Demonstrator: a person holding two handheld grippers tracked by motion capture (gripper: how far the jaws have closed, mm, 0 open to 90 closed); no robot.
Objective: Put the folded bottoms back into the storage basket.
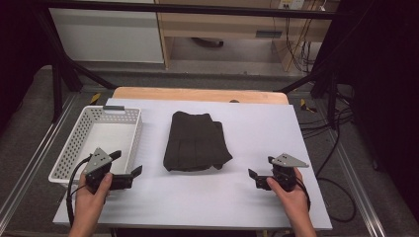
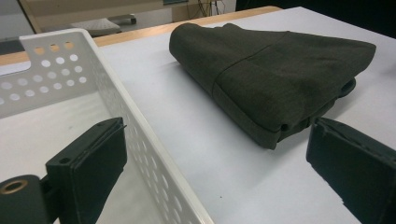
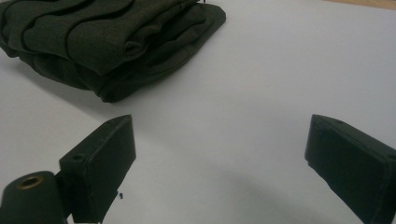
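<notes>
1. You're holding both grippers low at the near edge of the white table (image 1: 257,207) — left gripper (image 1: 129,174) just beside the white perforated basket (image 1: 74,148), right gripper (image 1: 254,176) out on bare tabletop. Both are standing wide open with nothing between the jaws.
2. The folded dark garment (image 1: 196,142) is sitting mid-table between your two hands, apart from both and clear of the basket. In the left gripper view it's lying just past the basket wall (image 2: 154,154).
3. I'm guessing it's soft and light — it'll sag and unfold if you're pinching only the top layer.
4. So you're probably better off aiming at the near folded edge (image 3: 112,93) on both sides, jaws catching every layer, lifting evenly.
</notes>
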